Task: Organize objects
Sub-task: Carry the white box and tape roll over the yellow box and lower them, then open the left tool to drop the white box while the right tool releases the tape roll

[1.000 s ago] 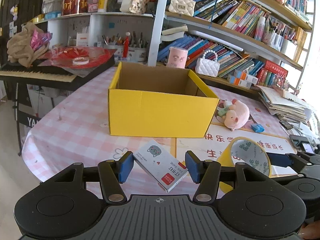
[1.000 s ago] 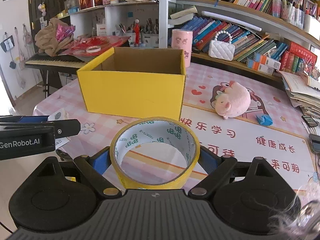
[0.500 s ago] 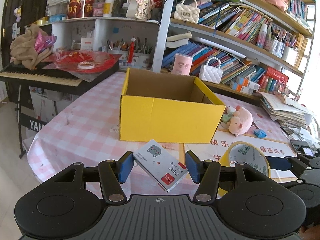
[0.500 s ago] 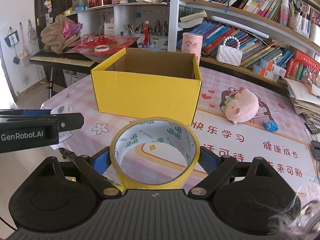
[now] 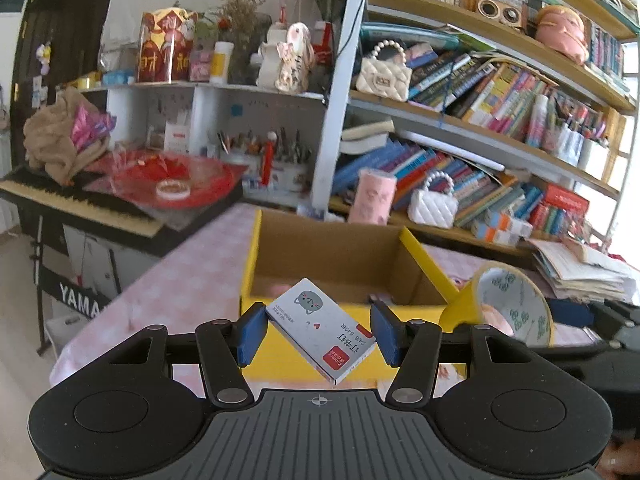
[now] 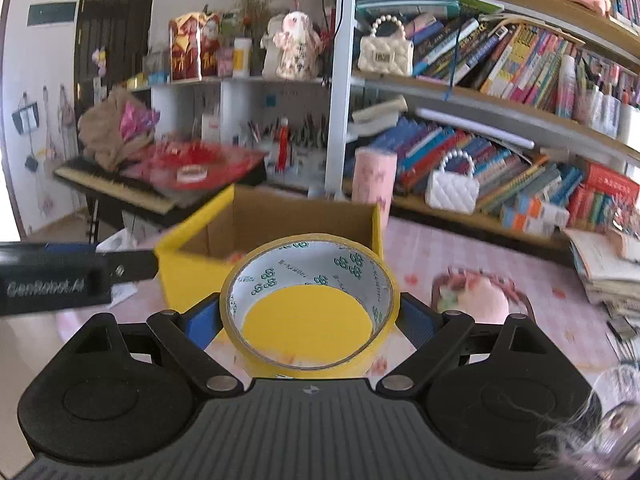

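My left gripper (image 5: 318,334) clamps a small white cardboard packet (image 5: 320,330), my right gripper (image 6: 308,314) a yellow tape roll (image 6: 308,304), both before the open yellow cardboard box (image 5: 304,356).

pink checked table (image 5: 192,280), yellow box (image 5: 280,344), plush toy (image 6: 480,296)

The box (image 5: 344,276) sits on the table (image 5: 192,264), before the bookshelf (image 5: 480,152), keyboard (image 5: 76,204) left.

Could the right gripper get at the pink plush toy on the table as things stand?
Probably not yet: the right gripper is closed on the yellow tape roll, filling its jaws. The plush toy lies unobstructed on the table, beside the yellow box.
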A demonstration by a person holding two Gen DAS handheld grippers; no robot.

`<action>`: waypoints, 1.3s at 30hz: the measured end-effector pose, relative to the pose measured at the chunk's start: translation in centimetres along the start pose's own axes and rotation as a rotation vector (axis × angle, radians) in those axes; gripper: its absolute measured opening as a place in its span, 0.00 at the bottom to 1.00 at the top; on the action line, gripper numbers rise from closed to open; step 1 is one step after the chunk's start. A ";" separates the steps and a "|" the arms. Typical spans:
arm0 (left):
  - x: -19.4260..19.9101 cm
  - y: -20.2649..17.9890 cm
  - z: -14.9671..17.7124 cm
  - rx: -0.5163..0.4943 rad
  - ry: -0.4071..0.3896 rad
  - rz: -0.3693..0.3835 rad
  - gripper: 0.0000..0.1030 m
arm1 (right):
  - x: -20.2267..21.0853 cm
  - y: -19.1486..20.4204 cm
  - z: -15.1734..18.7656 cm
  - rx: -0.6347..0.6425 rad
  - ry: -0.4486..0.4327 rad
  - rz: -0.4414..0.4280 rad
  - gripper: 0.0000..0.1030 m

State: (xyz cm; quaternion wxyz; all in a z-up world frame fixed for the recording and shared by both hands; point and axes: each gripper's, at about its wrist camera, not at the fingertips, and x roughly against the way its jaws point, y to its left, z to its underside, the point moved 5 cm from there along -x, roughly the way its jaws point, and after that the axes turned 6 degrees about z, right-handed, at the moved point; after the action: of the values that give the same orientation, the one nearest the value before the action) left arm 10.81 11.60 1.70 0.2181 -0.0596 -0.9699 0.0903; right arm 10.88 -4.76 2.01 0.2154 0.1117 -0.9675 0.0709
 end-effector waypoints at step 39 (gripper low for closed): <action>-18.3 -1.4 0.4 -0.053 0.298 -0.136 0.55 | -24.6 1.6 -5.4 0.093 0.343 -0.324 0.88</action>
State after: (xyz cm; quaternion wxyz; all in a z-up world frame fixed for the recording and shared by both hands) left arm 26.91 7.30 -5.92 0.3635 -0.0122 -0.9307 0.0396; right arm 34.34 2.31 -3.92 0.3797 0.2614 -0.8820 0.0980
